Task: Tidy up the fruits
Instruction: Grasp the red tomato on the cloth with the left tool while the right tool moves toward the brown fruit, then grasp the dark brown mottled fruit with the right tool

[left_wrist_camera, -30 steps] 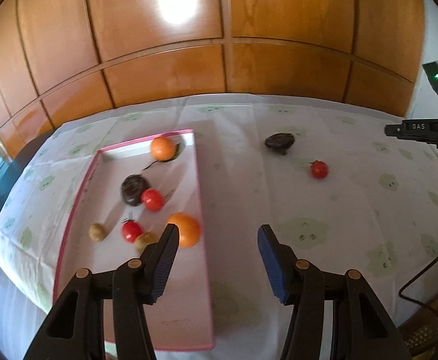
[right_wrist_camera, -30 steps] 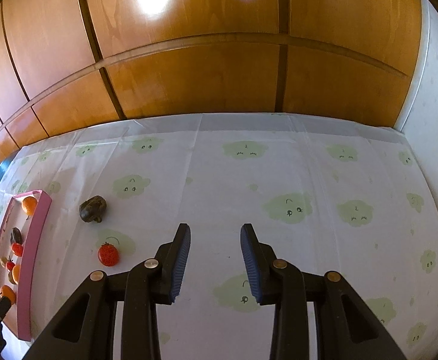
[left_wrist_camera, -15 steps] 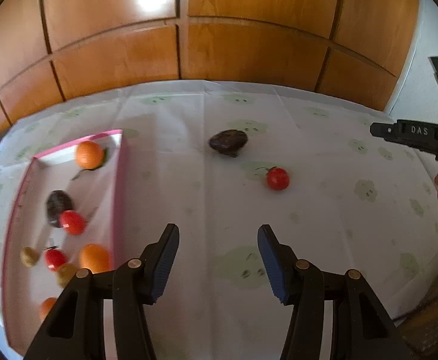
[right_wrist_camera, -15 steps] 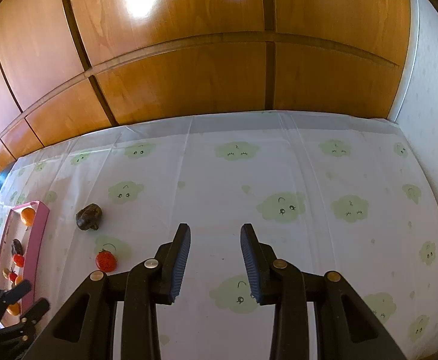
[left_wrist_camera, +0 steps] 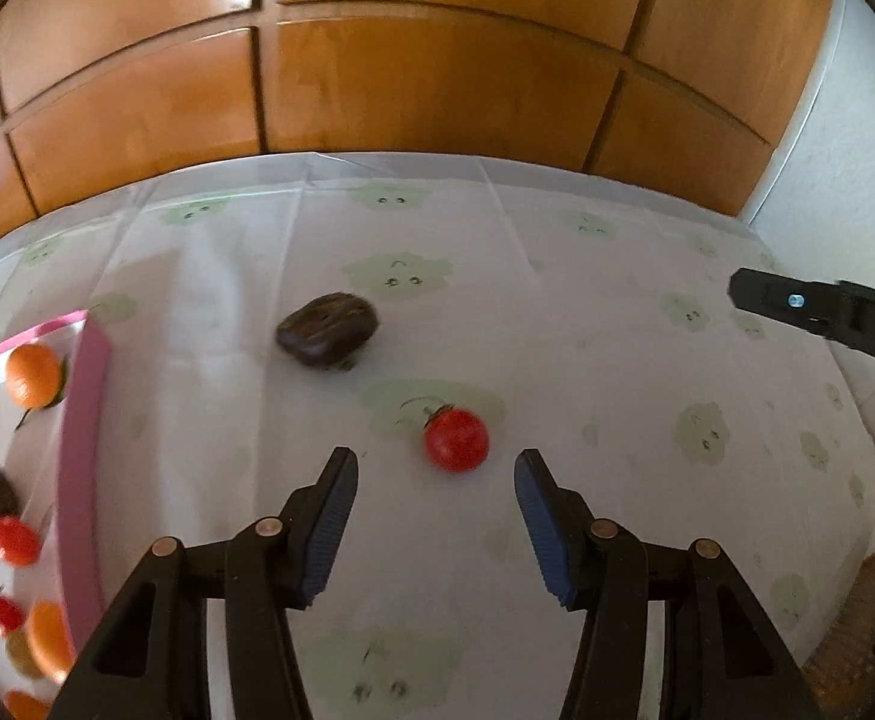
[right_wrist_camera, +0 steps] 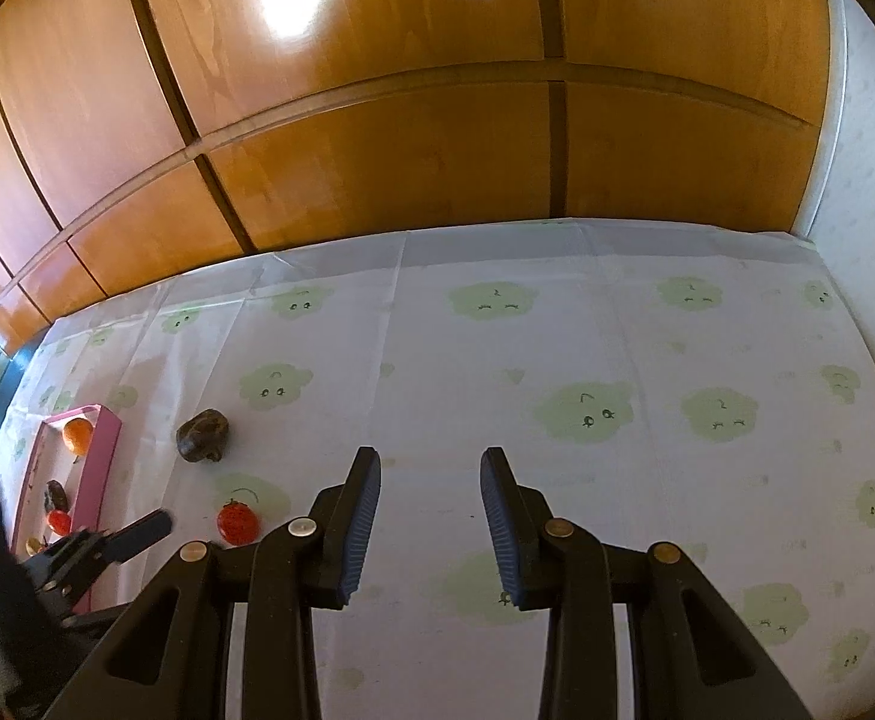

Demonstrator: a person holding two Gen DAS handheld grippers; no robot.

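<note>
Two fruits lie loose on the cloud-print tablecloth (left_wrist_camera: 557, 312) — one small red tomato (left_wrist_camera: 456, 440), one dark brown fruit (left_wrist_camera: 326, 330). Left gripper (left_wrist_camera: 434, 483) spread, empty; right gripper (right_wrist_camera: 430, 483) apart, empty.

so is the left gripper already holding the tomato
No, the left gripper is open, and the tomato lies on the cloth just ahead of its fingertips, untouched.

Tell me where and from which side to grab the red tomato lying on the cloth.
Grip the red tomato across its round middle, coming from above with the open left gripper just short of it. Its stem points up and left, so keep the pads on the smooth sides.
</note>
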